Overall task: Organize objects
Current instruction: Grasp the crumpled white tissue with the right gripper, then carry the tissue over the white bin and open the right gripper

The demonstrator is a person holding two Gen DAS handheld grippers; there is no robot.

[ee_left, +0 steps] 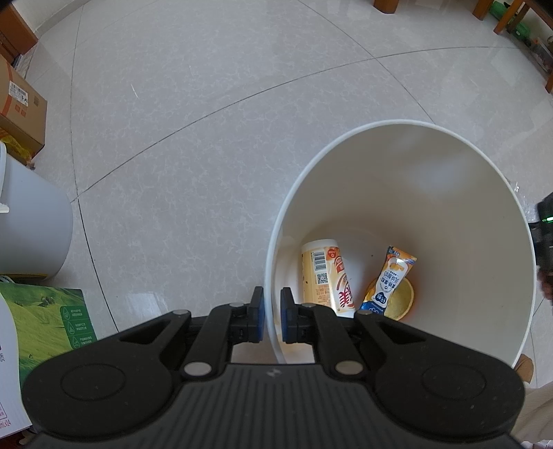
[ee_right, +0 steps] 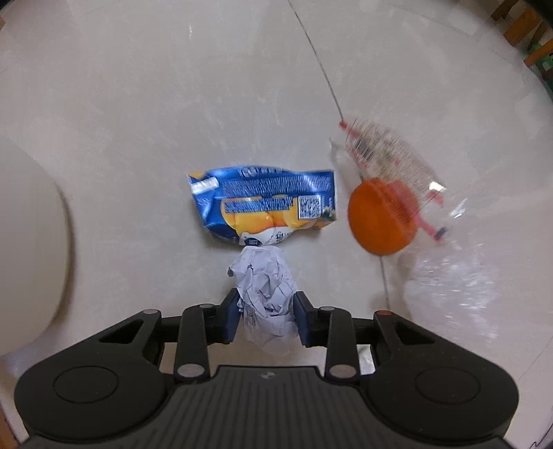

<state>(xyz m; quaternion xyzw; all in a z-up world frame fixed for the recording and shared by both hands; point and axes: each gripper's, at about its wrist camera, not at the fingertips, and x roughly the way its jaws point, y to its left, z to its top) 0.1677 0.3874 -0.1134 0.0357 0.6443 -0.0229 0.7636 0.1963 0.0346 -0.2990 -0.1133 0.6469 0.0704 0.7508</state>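
Observation:
My left gripper [ee_left: 272, 315] is shut on the near rim of a white bin [ee_left: 459, 221], one finger outside the wall and one inside. In the bin lie a cream drink cup [ee_left: 326, 276], a blue and yellow wrapper [ee_left: 389, 283] and an orange peel [ee_left: 401, 300]. My right gripper [ee_right: 265, 316] is shut on a crumpled ball of white paper [ee_right: 268, 293] above the floor. Beyond it on the floor lie a blue and yellow snack bag [ee_right: 266, 203], an orange half [ee_right: 380, 217] and a clear plastic wrapper with red print [ee_right: 390, 159]. The right wrist view is blurred.
A second white bin [ee_left: 31, 221] stands at the left, with a green printed carton [ee_left: 52, 321] and cardboard boxes [ee_left: 20, 107] beside it. Wooden furniture legs [ee_left: 511, 17] are at the far right. A pale curved bin wall [ee_right: 31, 248] fills the left of the right wrist view.

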